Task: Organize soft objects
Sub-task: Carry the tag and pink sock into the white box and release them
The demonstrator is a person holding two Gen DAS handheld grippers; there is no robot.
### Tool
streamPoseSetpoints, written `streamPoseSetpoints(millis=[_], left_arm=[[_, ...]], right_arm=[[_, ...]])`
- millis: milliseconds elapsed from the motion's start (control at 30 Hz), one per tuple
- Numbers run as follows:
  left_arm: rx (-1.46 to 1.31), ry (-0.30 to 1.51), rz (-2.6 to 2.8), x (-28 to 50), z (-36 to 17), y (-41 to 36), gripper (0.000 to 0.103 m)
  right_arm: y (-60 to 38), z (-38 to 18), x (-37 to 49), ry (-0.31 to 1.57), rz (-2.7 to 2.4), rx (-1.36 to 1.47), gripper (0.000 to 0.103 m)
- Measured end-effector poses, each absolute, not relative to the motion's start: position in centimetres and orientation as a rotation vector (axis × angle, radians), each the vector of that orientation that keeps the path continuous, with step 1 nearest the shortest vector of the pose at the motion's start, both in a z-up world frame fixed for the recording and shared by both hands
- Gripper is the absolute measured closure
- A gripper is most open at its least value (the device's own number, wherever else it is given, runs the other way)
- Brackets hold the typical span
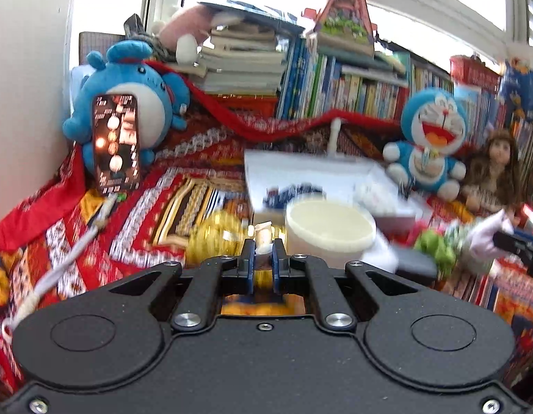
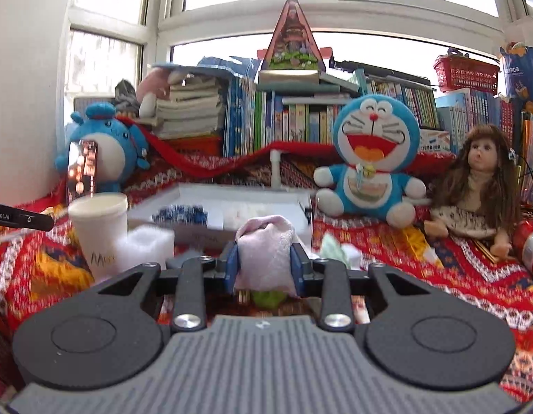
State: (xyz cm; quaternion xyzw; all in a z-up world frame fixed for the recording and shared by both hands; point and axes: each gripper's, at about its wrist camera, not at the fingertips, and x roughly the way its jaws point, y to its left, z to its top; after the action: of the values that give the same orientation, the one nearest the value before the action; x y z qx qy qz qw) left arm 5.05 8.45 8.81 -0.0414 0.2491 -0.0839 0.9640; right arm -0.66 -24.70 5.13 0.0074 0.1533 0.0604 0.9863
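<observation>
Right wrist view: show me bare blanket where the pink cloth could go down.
Open patterned blanket lies right of the right gripper, in front of the blue cat plush and long-haired doll. Crowded: the white paper cup, white foam block and white tray to the left.

The small pale thing [image 1: 263, 238] pinched low in the middle of the left view is too blurry to name. The shiny gold lump [image 1: 214, 239] beside it is smeared. The blue patch [image 2: 182, 214] inside the flat white tray [image 2: 197, 191] is fuzzy.
</observation>
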Motion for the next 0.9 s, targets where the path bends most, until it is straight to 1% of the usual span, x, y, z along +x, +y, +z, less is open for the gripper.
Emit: streamPoseSetpoints(millis=[167,200,233,367,467,667,900], left_arm=[[-0.095,0.473,-0.219,8.3,12.3,8.8,0.094],[-0.092,0.472,-0.234,9.0,13.0,8.7,0.094],[-0.089,0.473,-0.249,9.9,13.6,8.5,0.094],[-0.062,0.493,-0.284,13.4,15.1,6.8,0.094],[-0.066,0.544,-0.286,15.9,15.0,5.6,0.094],[-0.035,0.61,-0.297,19.0,13.4,3.8,0.094],[-0.079,0.722,-0.285,24.0,12.0,3.0,0.094]], right_arm=[[-25.1,7.0,2.2,0.316,0.13,0.038,0.07],[-25.2,7.4,2.9,0.322,0.132,0.047,0.073],[-25.4,7.7,3.7,0.331,0.131,0.061,0.08],[-26.5,8.7,7.3,0.37,0.131,0.135,0.082],[-27.1,8.6,9.3,0.413,0.121,0.171,0.083],[-27.8,8.0,10.0,0.458,0.116,0.183,0.084],[-27.7,10.6,13.8,0.416,0.106,0.22,0.085]])
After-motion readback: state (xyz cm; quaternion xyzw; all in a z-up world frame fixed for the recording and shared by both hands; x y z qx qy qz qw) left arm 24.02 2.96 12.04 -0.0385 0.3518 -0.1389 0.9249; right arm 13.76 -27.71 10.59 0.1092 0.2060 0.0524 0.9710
